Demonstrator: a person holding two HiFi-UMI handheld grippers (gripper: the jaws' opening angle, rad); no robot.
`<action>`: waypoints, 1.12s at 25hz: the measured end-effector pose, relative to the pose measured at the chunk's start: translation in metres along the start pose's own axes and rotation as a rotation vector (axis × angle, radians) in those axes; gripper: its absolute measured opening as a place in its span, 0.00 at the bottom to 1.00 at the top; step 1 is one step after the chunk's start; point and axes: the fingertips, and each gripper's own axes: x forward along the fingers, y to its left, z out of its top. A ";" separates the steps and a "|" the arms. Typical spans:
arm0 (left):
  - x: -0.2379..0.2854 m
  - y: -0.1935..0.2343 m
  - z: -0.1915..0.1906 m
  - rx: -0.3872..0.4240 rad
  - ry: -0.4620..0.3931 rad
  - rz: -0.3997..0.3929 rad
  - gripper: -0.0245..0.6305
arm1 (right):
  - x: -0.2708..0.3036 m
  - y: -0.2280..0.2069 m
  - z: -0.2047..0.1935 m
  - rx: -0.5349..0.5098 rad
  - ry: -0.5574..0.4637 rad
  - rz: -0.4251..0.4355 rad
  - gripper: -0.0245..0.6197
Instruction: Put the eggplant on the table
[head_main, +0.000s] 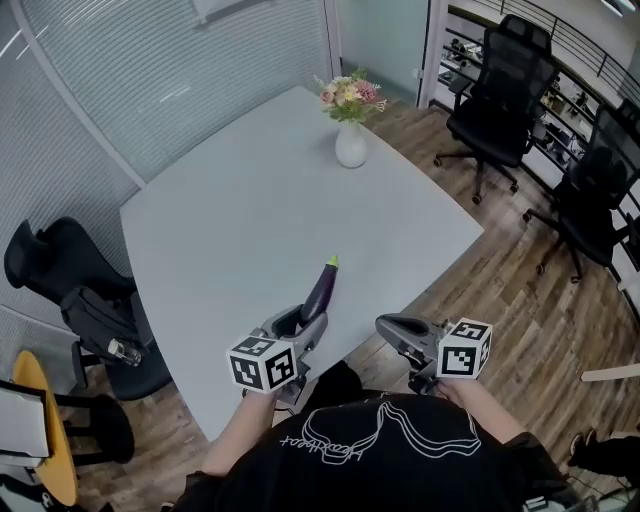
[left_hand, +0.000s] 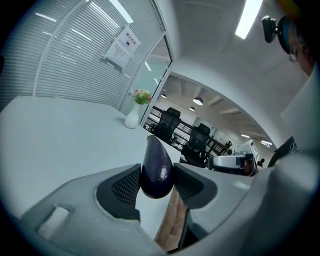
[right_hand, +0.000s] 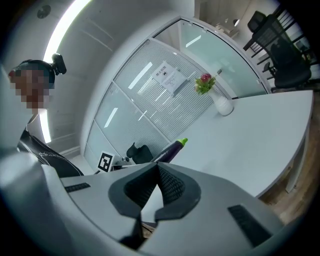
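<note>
**Head view with both gripper views.** The person is standing at the near edge of a pale grey table (head_main: 250, 220), with both forearms reaching forward from a black printed shirt (head_main: 370, 450).

The left gripper (head_main: 305, 318) is pointing away from the person and tilting slightly downward over the table's near edge, with its marker cube (head_main: 262, 365) riding closest to the body. Its jaws are standing wide and are clamping the eggplant (head_main: 320, 290) by its thick, rounded end, with both ribbed pads pressing on the dark purple skin. The eggplant is projecting forward beyond the jaw tips, above the table surface near that edge. Its green stem (head_main: 332, 262) is pointing towards the white vase of flowers (head_main: 350, 140) at the far end of the table. Whether the eggplant is touching the tabletop cannot be told.

The right gripper (head_main: 388, 325) is sitting just off the table's near corner, over the wooden floor (head_main: 520, 290). It is lying close to level and aiming sideways at the left gripper. Its jaws are meeting at their tips with nothing between them, and its own view is showing the eggplant beyond them.

Black office chairs (head_main: 500, 90) are standing on the floor to the right of the table.
</note>
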 end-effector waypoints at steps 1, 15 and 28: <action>0.005 0.005 0.000 0.003 0.006 0.004 0.36 | 0.002 -0.004 0.001 0.005 -0.001 -0.005 0.05; 0.062 0.051 -0.020 0.036 0.116 0.022 0.36 | 0.010 -0.047 0.001 0.038 0.018 -0.088 0.05; 0.093 0.084 -0.052 0.019 0.202 0.070 0.36 | 0.002 -0.066 -0.001 0.081 0.002 -0.123 0.05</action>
